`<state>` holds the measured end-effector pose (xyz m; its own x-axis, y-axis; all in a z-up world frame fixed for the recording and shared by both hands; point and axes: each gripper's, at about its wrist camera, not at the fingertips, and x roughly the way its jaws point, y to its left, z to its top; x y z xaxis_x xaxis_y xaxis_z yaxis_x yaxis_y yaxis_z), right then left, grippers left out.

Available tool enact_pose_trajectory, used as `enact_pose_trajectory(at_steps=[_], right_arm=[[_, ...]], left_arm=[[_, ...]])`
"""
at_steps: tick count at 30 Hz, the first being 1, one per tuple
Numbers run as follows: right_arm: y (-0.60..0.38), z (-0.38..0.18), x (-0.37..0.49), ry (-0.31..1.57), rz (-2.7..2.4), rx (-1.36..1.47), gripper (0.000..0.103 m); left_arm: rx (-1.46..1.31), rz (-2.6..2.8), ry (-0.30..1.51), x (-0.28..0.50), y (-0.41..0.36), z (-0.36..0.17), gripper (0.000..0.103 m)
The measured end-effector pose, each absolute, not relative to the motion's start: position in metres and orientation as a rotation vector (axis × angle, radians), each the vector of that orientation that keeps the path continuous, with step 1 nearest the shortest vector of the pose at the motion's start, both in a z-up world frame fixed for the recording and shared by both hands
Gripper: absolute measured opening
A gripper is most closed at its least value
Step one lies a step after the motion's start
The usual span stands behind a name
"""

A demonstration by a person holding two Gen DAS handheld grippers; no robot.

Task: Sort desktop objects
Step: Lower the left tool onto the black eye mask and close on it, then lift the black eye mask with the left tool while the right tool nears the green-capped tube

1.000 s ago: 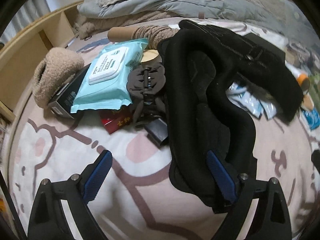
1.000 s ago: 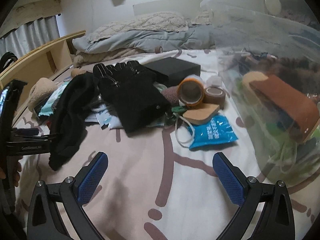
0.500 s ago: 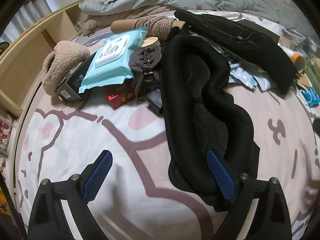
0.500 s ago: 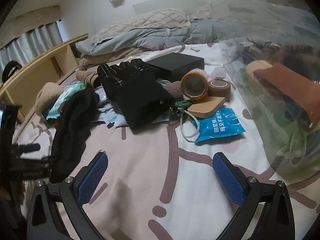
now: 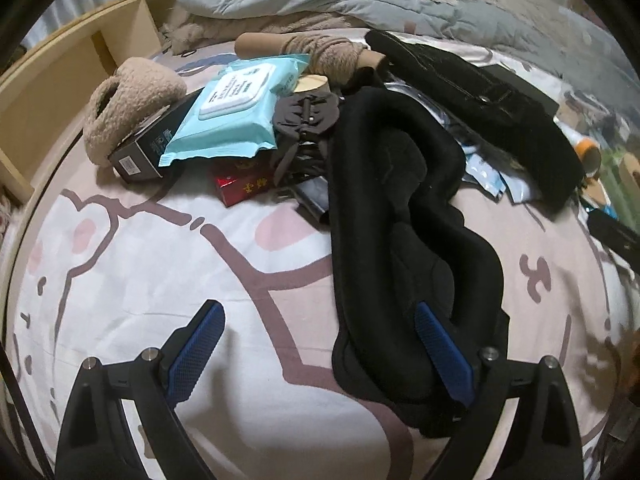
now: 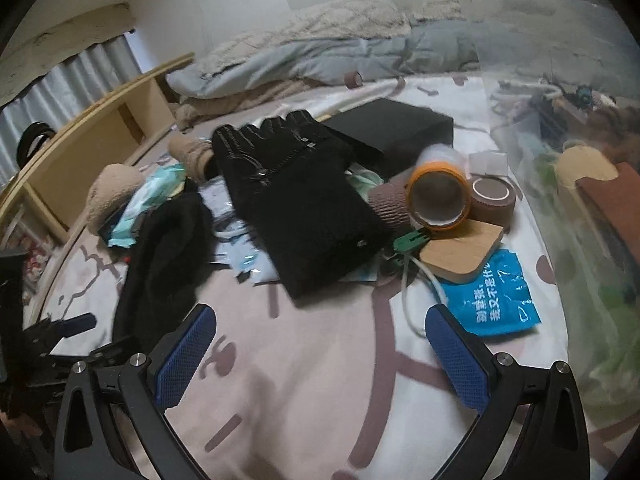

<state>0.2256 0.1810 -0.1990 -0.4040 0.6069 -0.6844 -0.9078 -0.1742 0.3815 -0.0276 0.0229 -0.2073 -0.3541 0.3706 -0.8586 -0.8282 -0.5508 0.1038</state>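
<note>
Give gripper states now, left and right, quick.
Left gripper: open, nothing clamped; the long black fleece garment lies against its right finger.
Right gripper: open, empty, over the patterned bedsheet.

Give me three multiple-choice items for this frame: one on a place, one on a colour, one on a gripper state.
1. Where does the teal wipes pack lie?
A. inside the clear bin
B. on the heap, partly over a dark box
C. between the right gripper's fingers

2. What colour is the flat pouch with white print beside the wooden block?
A. blue
B. red
C. yellow

3. How does the left gripper stand?
A. shut on the black garment
B. shut on nothing
C. open, with the black garment lying against one finger

Answers: 1 B, the pack rests on the pile and overlaps the box's top. 2 A, the pouch is bright blue. 3 C, both blue pads sit wide apart and the cloth is not pinched between them.
</note>
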Motion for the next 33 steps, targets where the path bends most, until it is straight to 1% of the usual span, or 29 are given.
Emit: enact_pose_trajectory(at_steps=[4,10,13,17,22,27,33], right_arm=[[0.196,-0.201,0.225,0.963,1.785,-0.484,0.103],[0.210,-0.220,0.222,1.059,1.792,-0.508,0.103],[0.200,-0.221,0.216,0.998,1.809,-0.545,0.103],[0.182,-0.222,0.212,0.974,1.819,-0.560,0.103],[0.158,-0.222,0.216,1.008,1.840,-0.524,0.103],[0.134,-0.221,0.220,1.045,1.881,-0.510,0.103],[0.109,-0.220,0.217,1.030,1.901,-0.545,0.103]], left_arm=[[-1.087,1.951,0.636,-0.029,0.023,-0.206,0.097],[-1.016,1.949,0.562,-0.024,0.024,-0.194,0.097],[-1.039,1.933,0.567,-0.025,0.030,-0.198,0.097],[-1.053,1.914,0.582,-0.023,0.034,-0.204,0.097],[-1.053,1.938,0.574,-0.028,0.029,-0.201,0.097],[-1.114,1.937,0.540,-0.037,0.022,-0.202,0.097],[-1.117,1.923,0.620,-0.029,0.021,-0.206,0.097]])
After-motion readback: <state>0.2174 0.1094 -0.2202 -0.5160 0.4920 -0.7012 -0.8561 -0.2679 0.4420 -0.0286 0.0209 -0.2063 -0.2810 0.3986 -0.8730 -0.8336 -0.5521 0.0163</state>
